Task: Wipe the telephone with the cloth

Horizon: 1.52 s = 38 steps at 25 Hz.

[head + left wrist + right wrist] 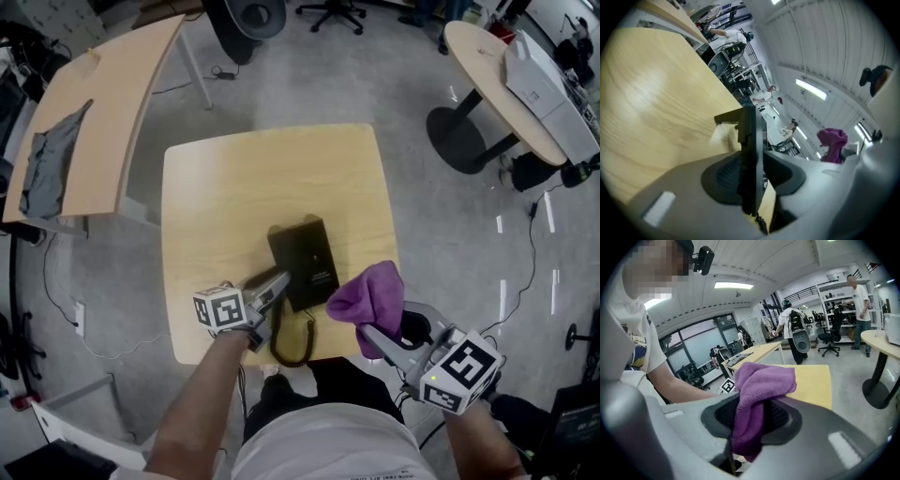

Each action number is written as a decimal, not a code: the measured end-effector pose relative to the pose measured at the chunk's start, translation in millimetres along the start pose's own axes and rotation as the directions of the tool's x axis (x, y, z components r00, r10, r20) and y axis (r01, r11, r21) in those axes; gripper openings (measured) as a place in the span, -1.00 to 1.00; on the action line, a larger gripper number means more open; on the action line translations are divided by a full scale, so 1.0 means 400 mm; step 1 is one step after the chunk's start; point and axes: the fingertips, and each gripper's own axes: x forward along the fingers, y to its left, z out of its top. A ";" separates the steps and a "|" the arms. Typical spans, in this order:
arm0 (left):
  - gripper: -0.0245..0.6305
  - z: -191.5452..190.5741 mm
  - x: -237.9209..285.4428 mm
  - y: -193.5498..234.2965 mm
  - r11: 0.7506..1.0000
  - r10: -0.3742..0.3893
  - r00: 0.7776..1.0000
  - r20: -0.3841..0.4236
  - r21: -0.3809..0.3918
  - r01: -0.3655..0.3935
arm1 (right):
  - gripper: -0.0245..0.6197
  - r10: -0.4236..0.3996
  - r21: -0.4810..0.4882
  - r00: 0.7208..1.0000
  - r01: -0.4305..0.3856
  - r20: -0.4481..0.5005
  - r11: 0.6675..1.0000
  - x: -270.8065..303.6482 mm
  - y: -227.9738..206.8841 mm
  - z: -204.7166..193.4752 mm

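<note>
1. Telephone (305, 262): black, flat, lying on the wood table (244, 178) toward its front edge. The coiled cord (295, 342) trails off the near side toward us.
2. Left gripper (272, 292) sits at the phone's near-left corner, jaws wide apart w/ the phone's thin edge between the pads. We see no clamping. We judge it's there to steady the phone for wiping. Whether that edge is lifted off the table, we can't tell.
3. Right gripper (380, 330) is clamped tight on the purple cloth (367, 295), which bunches up above the jaws. It hangs just right of the phone, not touching it. We reckon it's poised for a wipe not yet begun.
4. Writing: pale print (322, 277) on the phone's face is too small to read. The marker cubes (218, 307) carry b/w squares, no text. No brand is legible.
</note>
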 end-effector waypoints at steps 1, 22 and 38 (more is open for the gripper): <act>-0.46 0.003 -0.003 -0.005 1.000 0.000 1.000 0.006 0.000 0.000 | -0.57 -0.001 -0.002 1.000 0.001 0.001 1.000 0.000 0.000 0.000; -0.75 -0.054 -0.415 -0.358 0.919 -0.094 0.994 0.052 0.389 0.066 | -0.57 -0.114 -0.076 0.992 0.118 0.053 0.990 -0.042 0.268 -0.075; -0.92 -0.406 -0.550 -0.764 0.751 -0.075 0.996 0.050 0.660 0.023 | -0.57 0.008 -0.257 0.990 0.029 0.142 0.966 -0.320 0.494 -0.245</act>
